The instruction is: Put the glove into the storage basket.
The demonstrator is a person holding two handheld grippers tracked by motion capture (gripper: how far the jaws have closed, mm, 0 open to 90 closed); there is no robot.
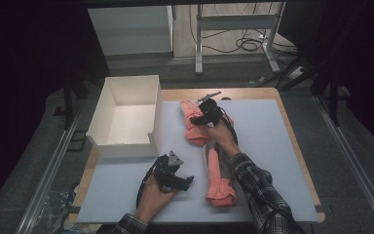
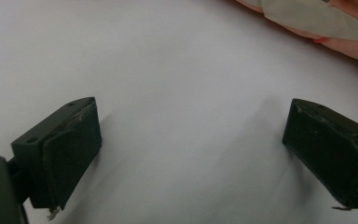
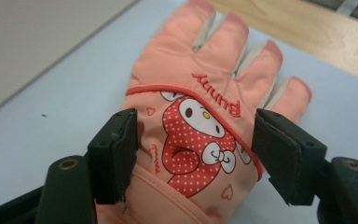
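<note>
- Fingers of the right gripper (image 3: 193, 154) are standing spread on either side of a pink glove (image 3: 209, 116), one black pad at each edge of it near the wrist; nothing is pinched yet, and whether the pads are touching the fabric I cannot tell.
- In the high view that right gripper (image 1: 205, 111) is hovering over the far glove (image 1: 192, 124), which is lying flat on the pale surface (image 1: 268, 146) just beside the open white box (image 1: 121, 117).
- A second pink glove (image 1: 219, 183) is lying nearer the person, close against the right forearm, cuff toward the front edge.
- Fingers of the left gripper (image 2: 191, 149) are released and holding nothing, resting low over bare surface; a corner of pink fabric (image 2: 349, 46) is showing at the top right of its view. From above, the left gripper (image 1: 173, 175) is sitting well apart from the far glove, near the box's front corner.
- The glove looks padded and soft, with a smooth printed shell: light, floppy, and likely to slide a little under hard pads.
- Taking hold across the thicker part by the cuff, where the fingers are now straddling it, seems sounder than nipping a fingertip, which would let the rest dangle and fold.
</note>
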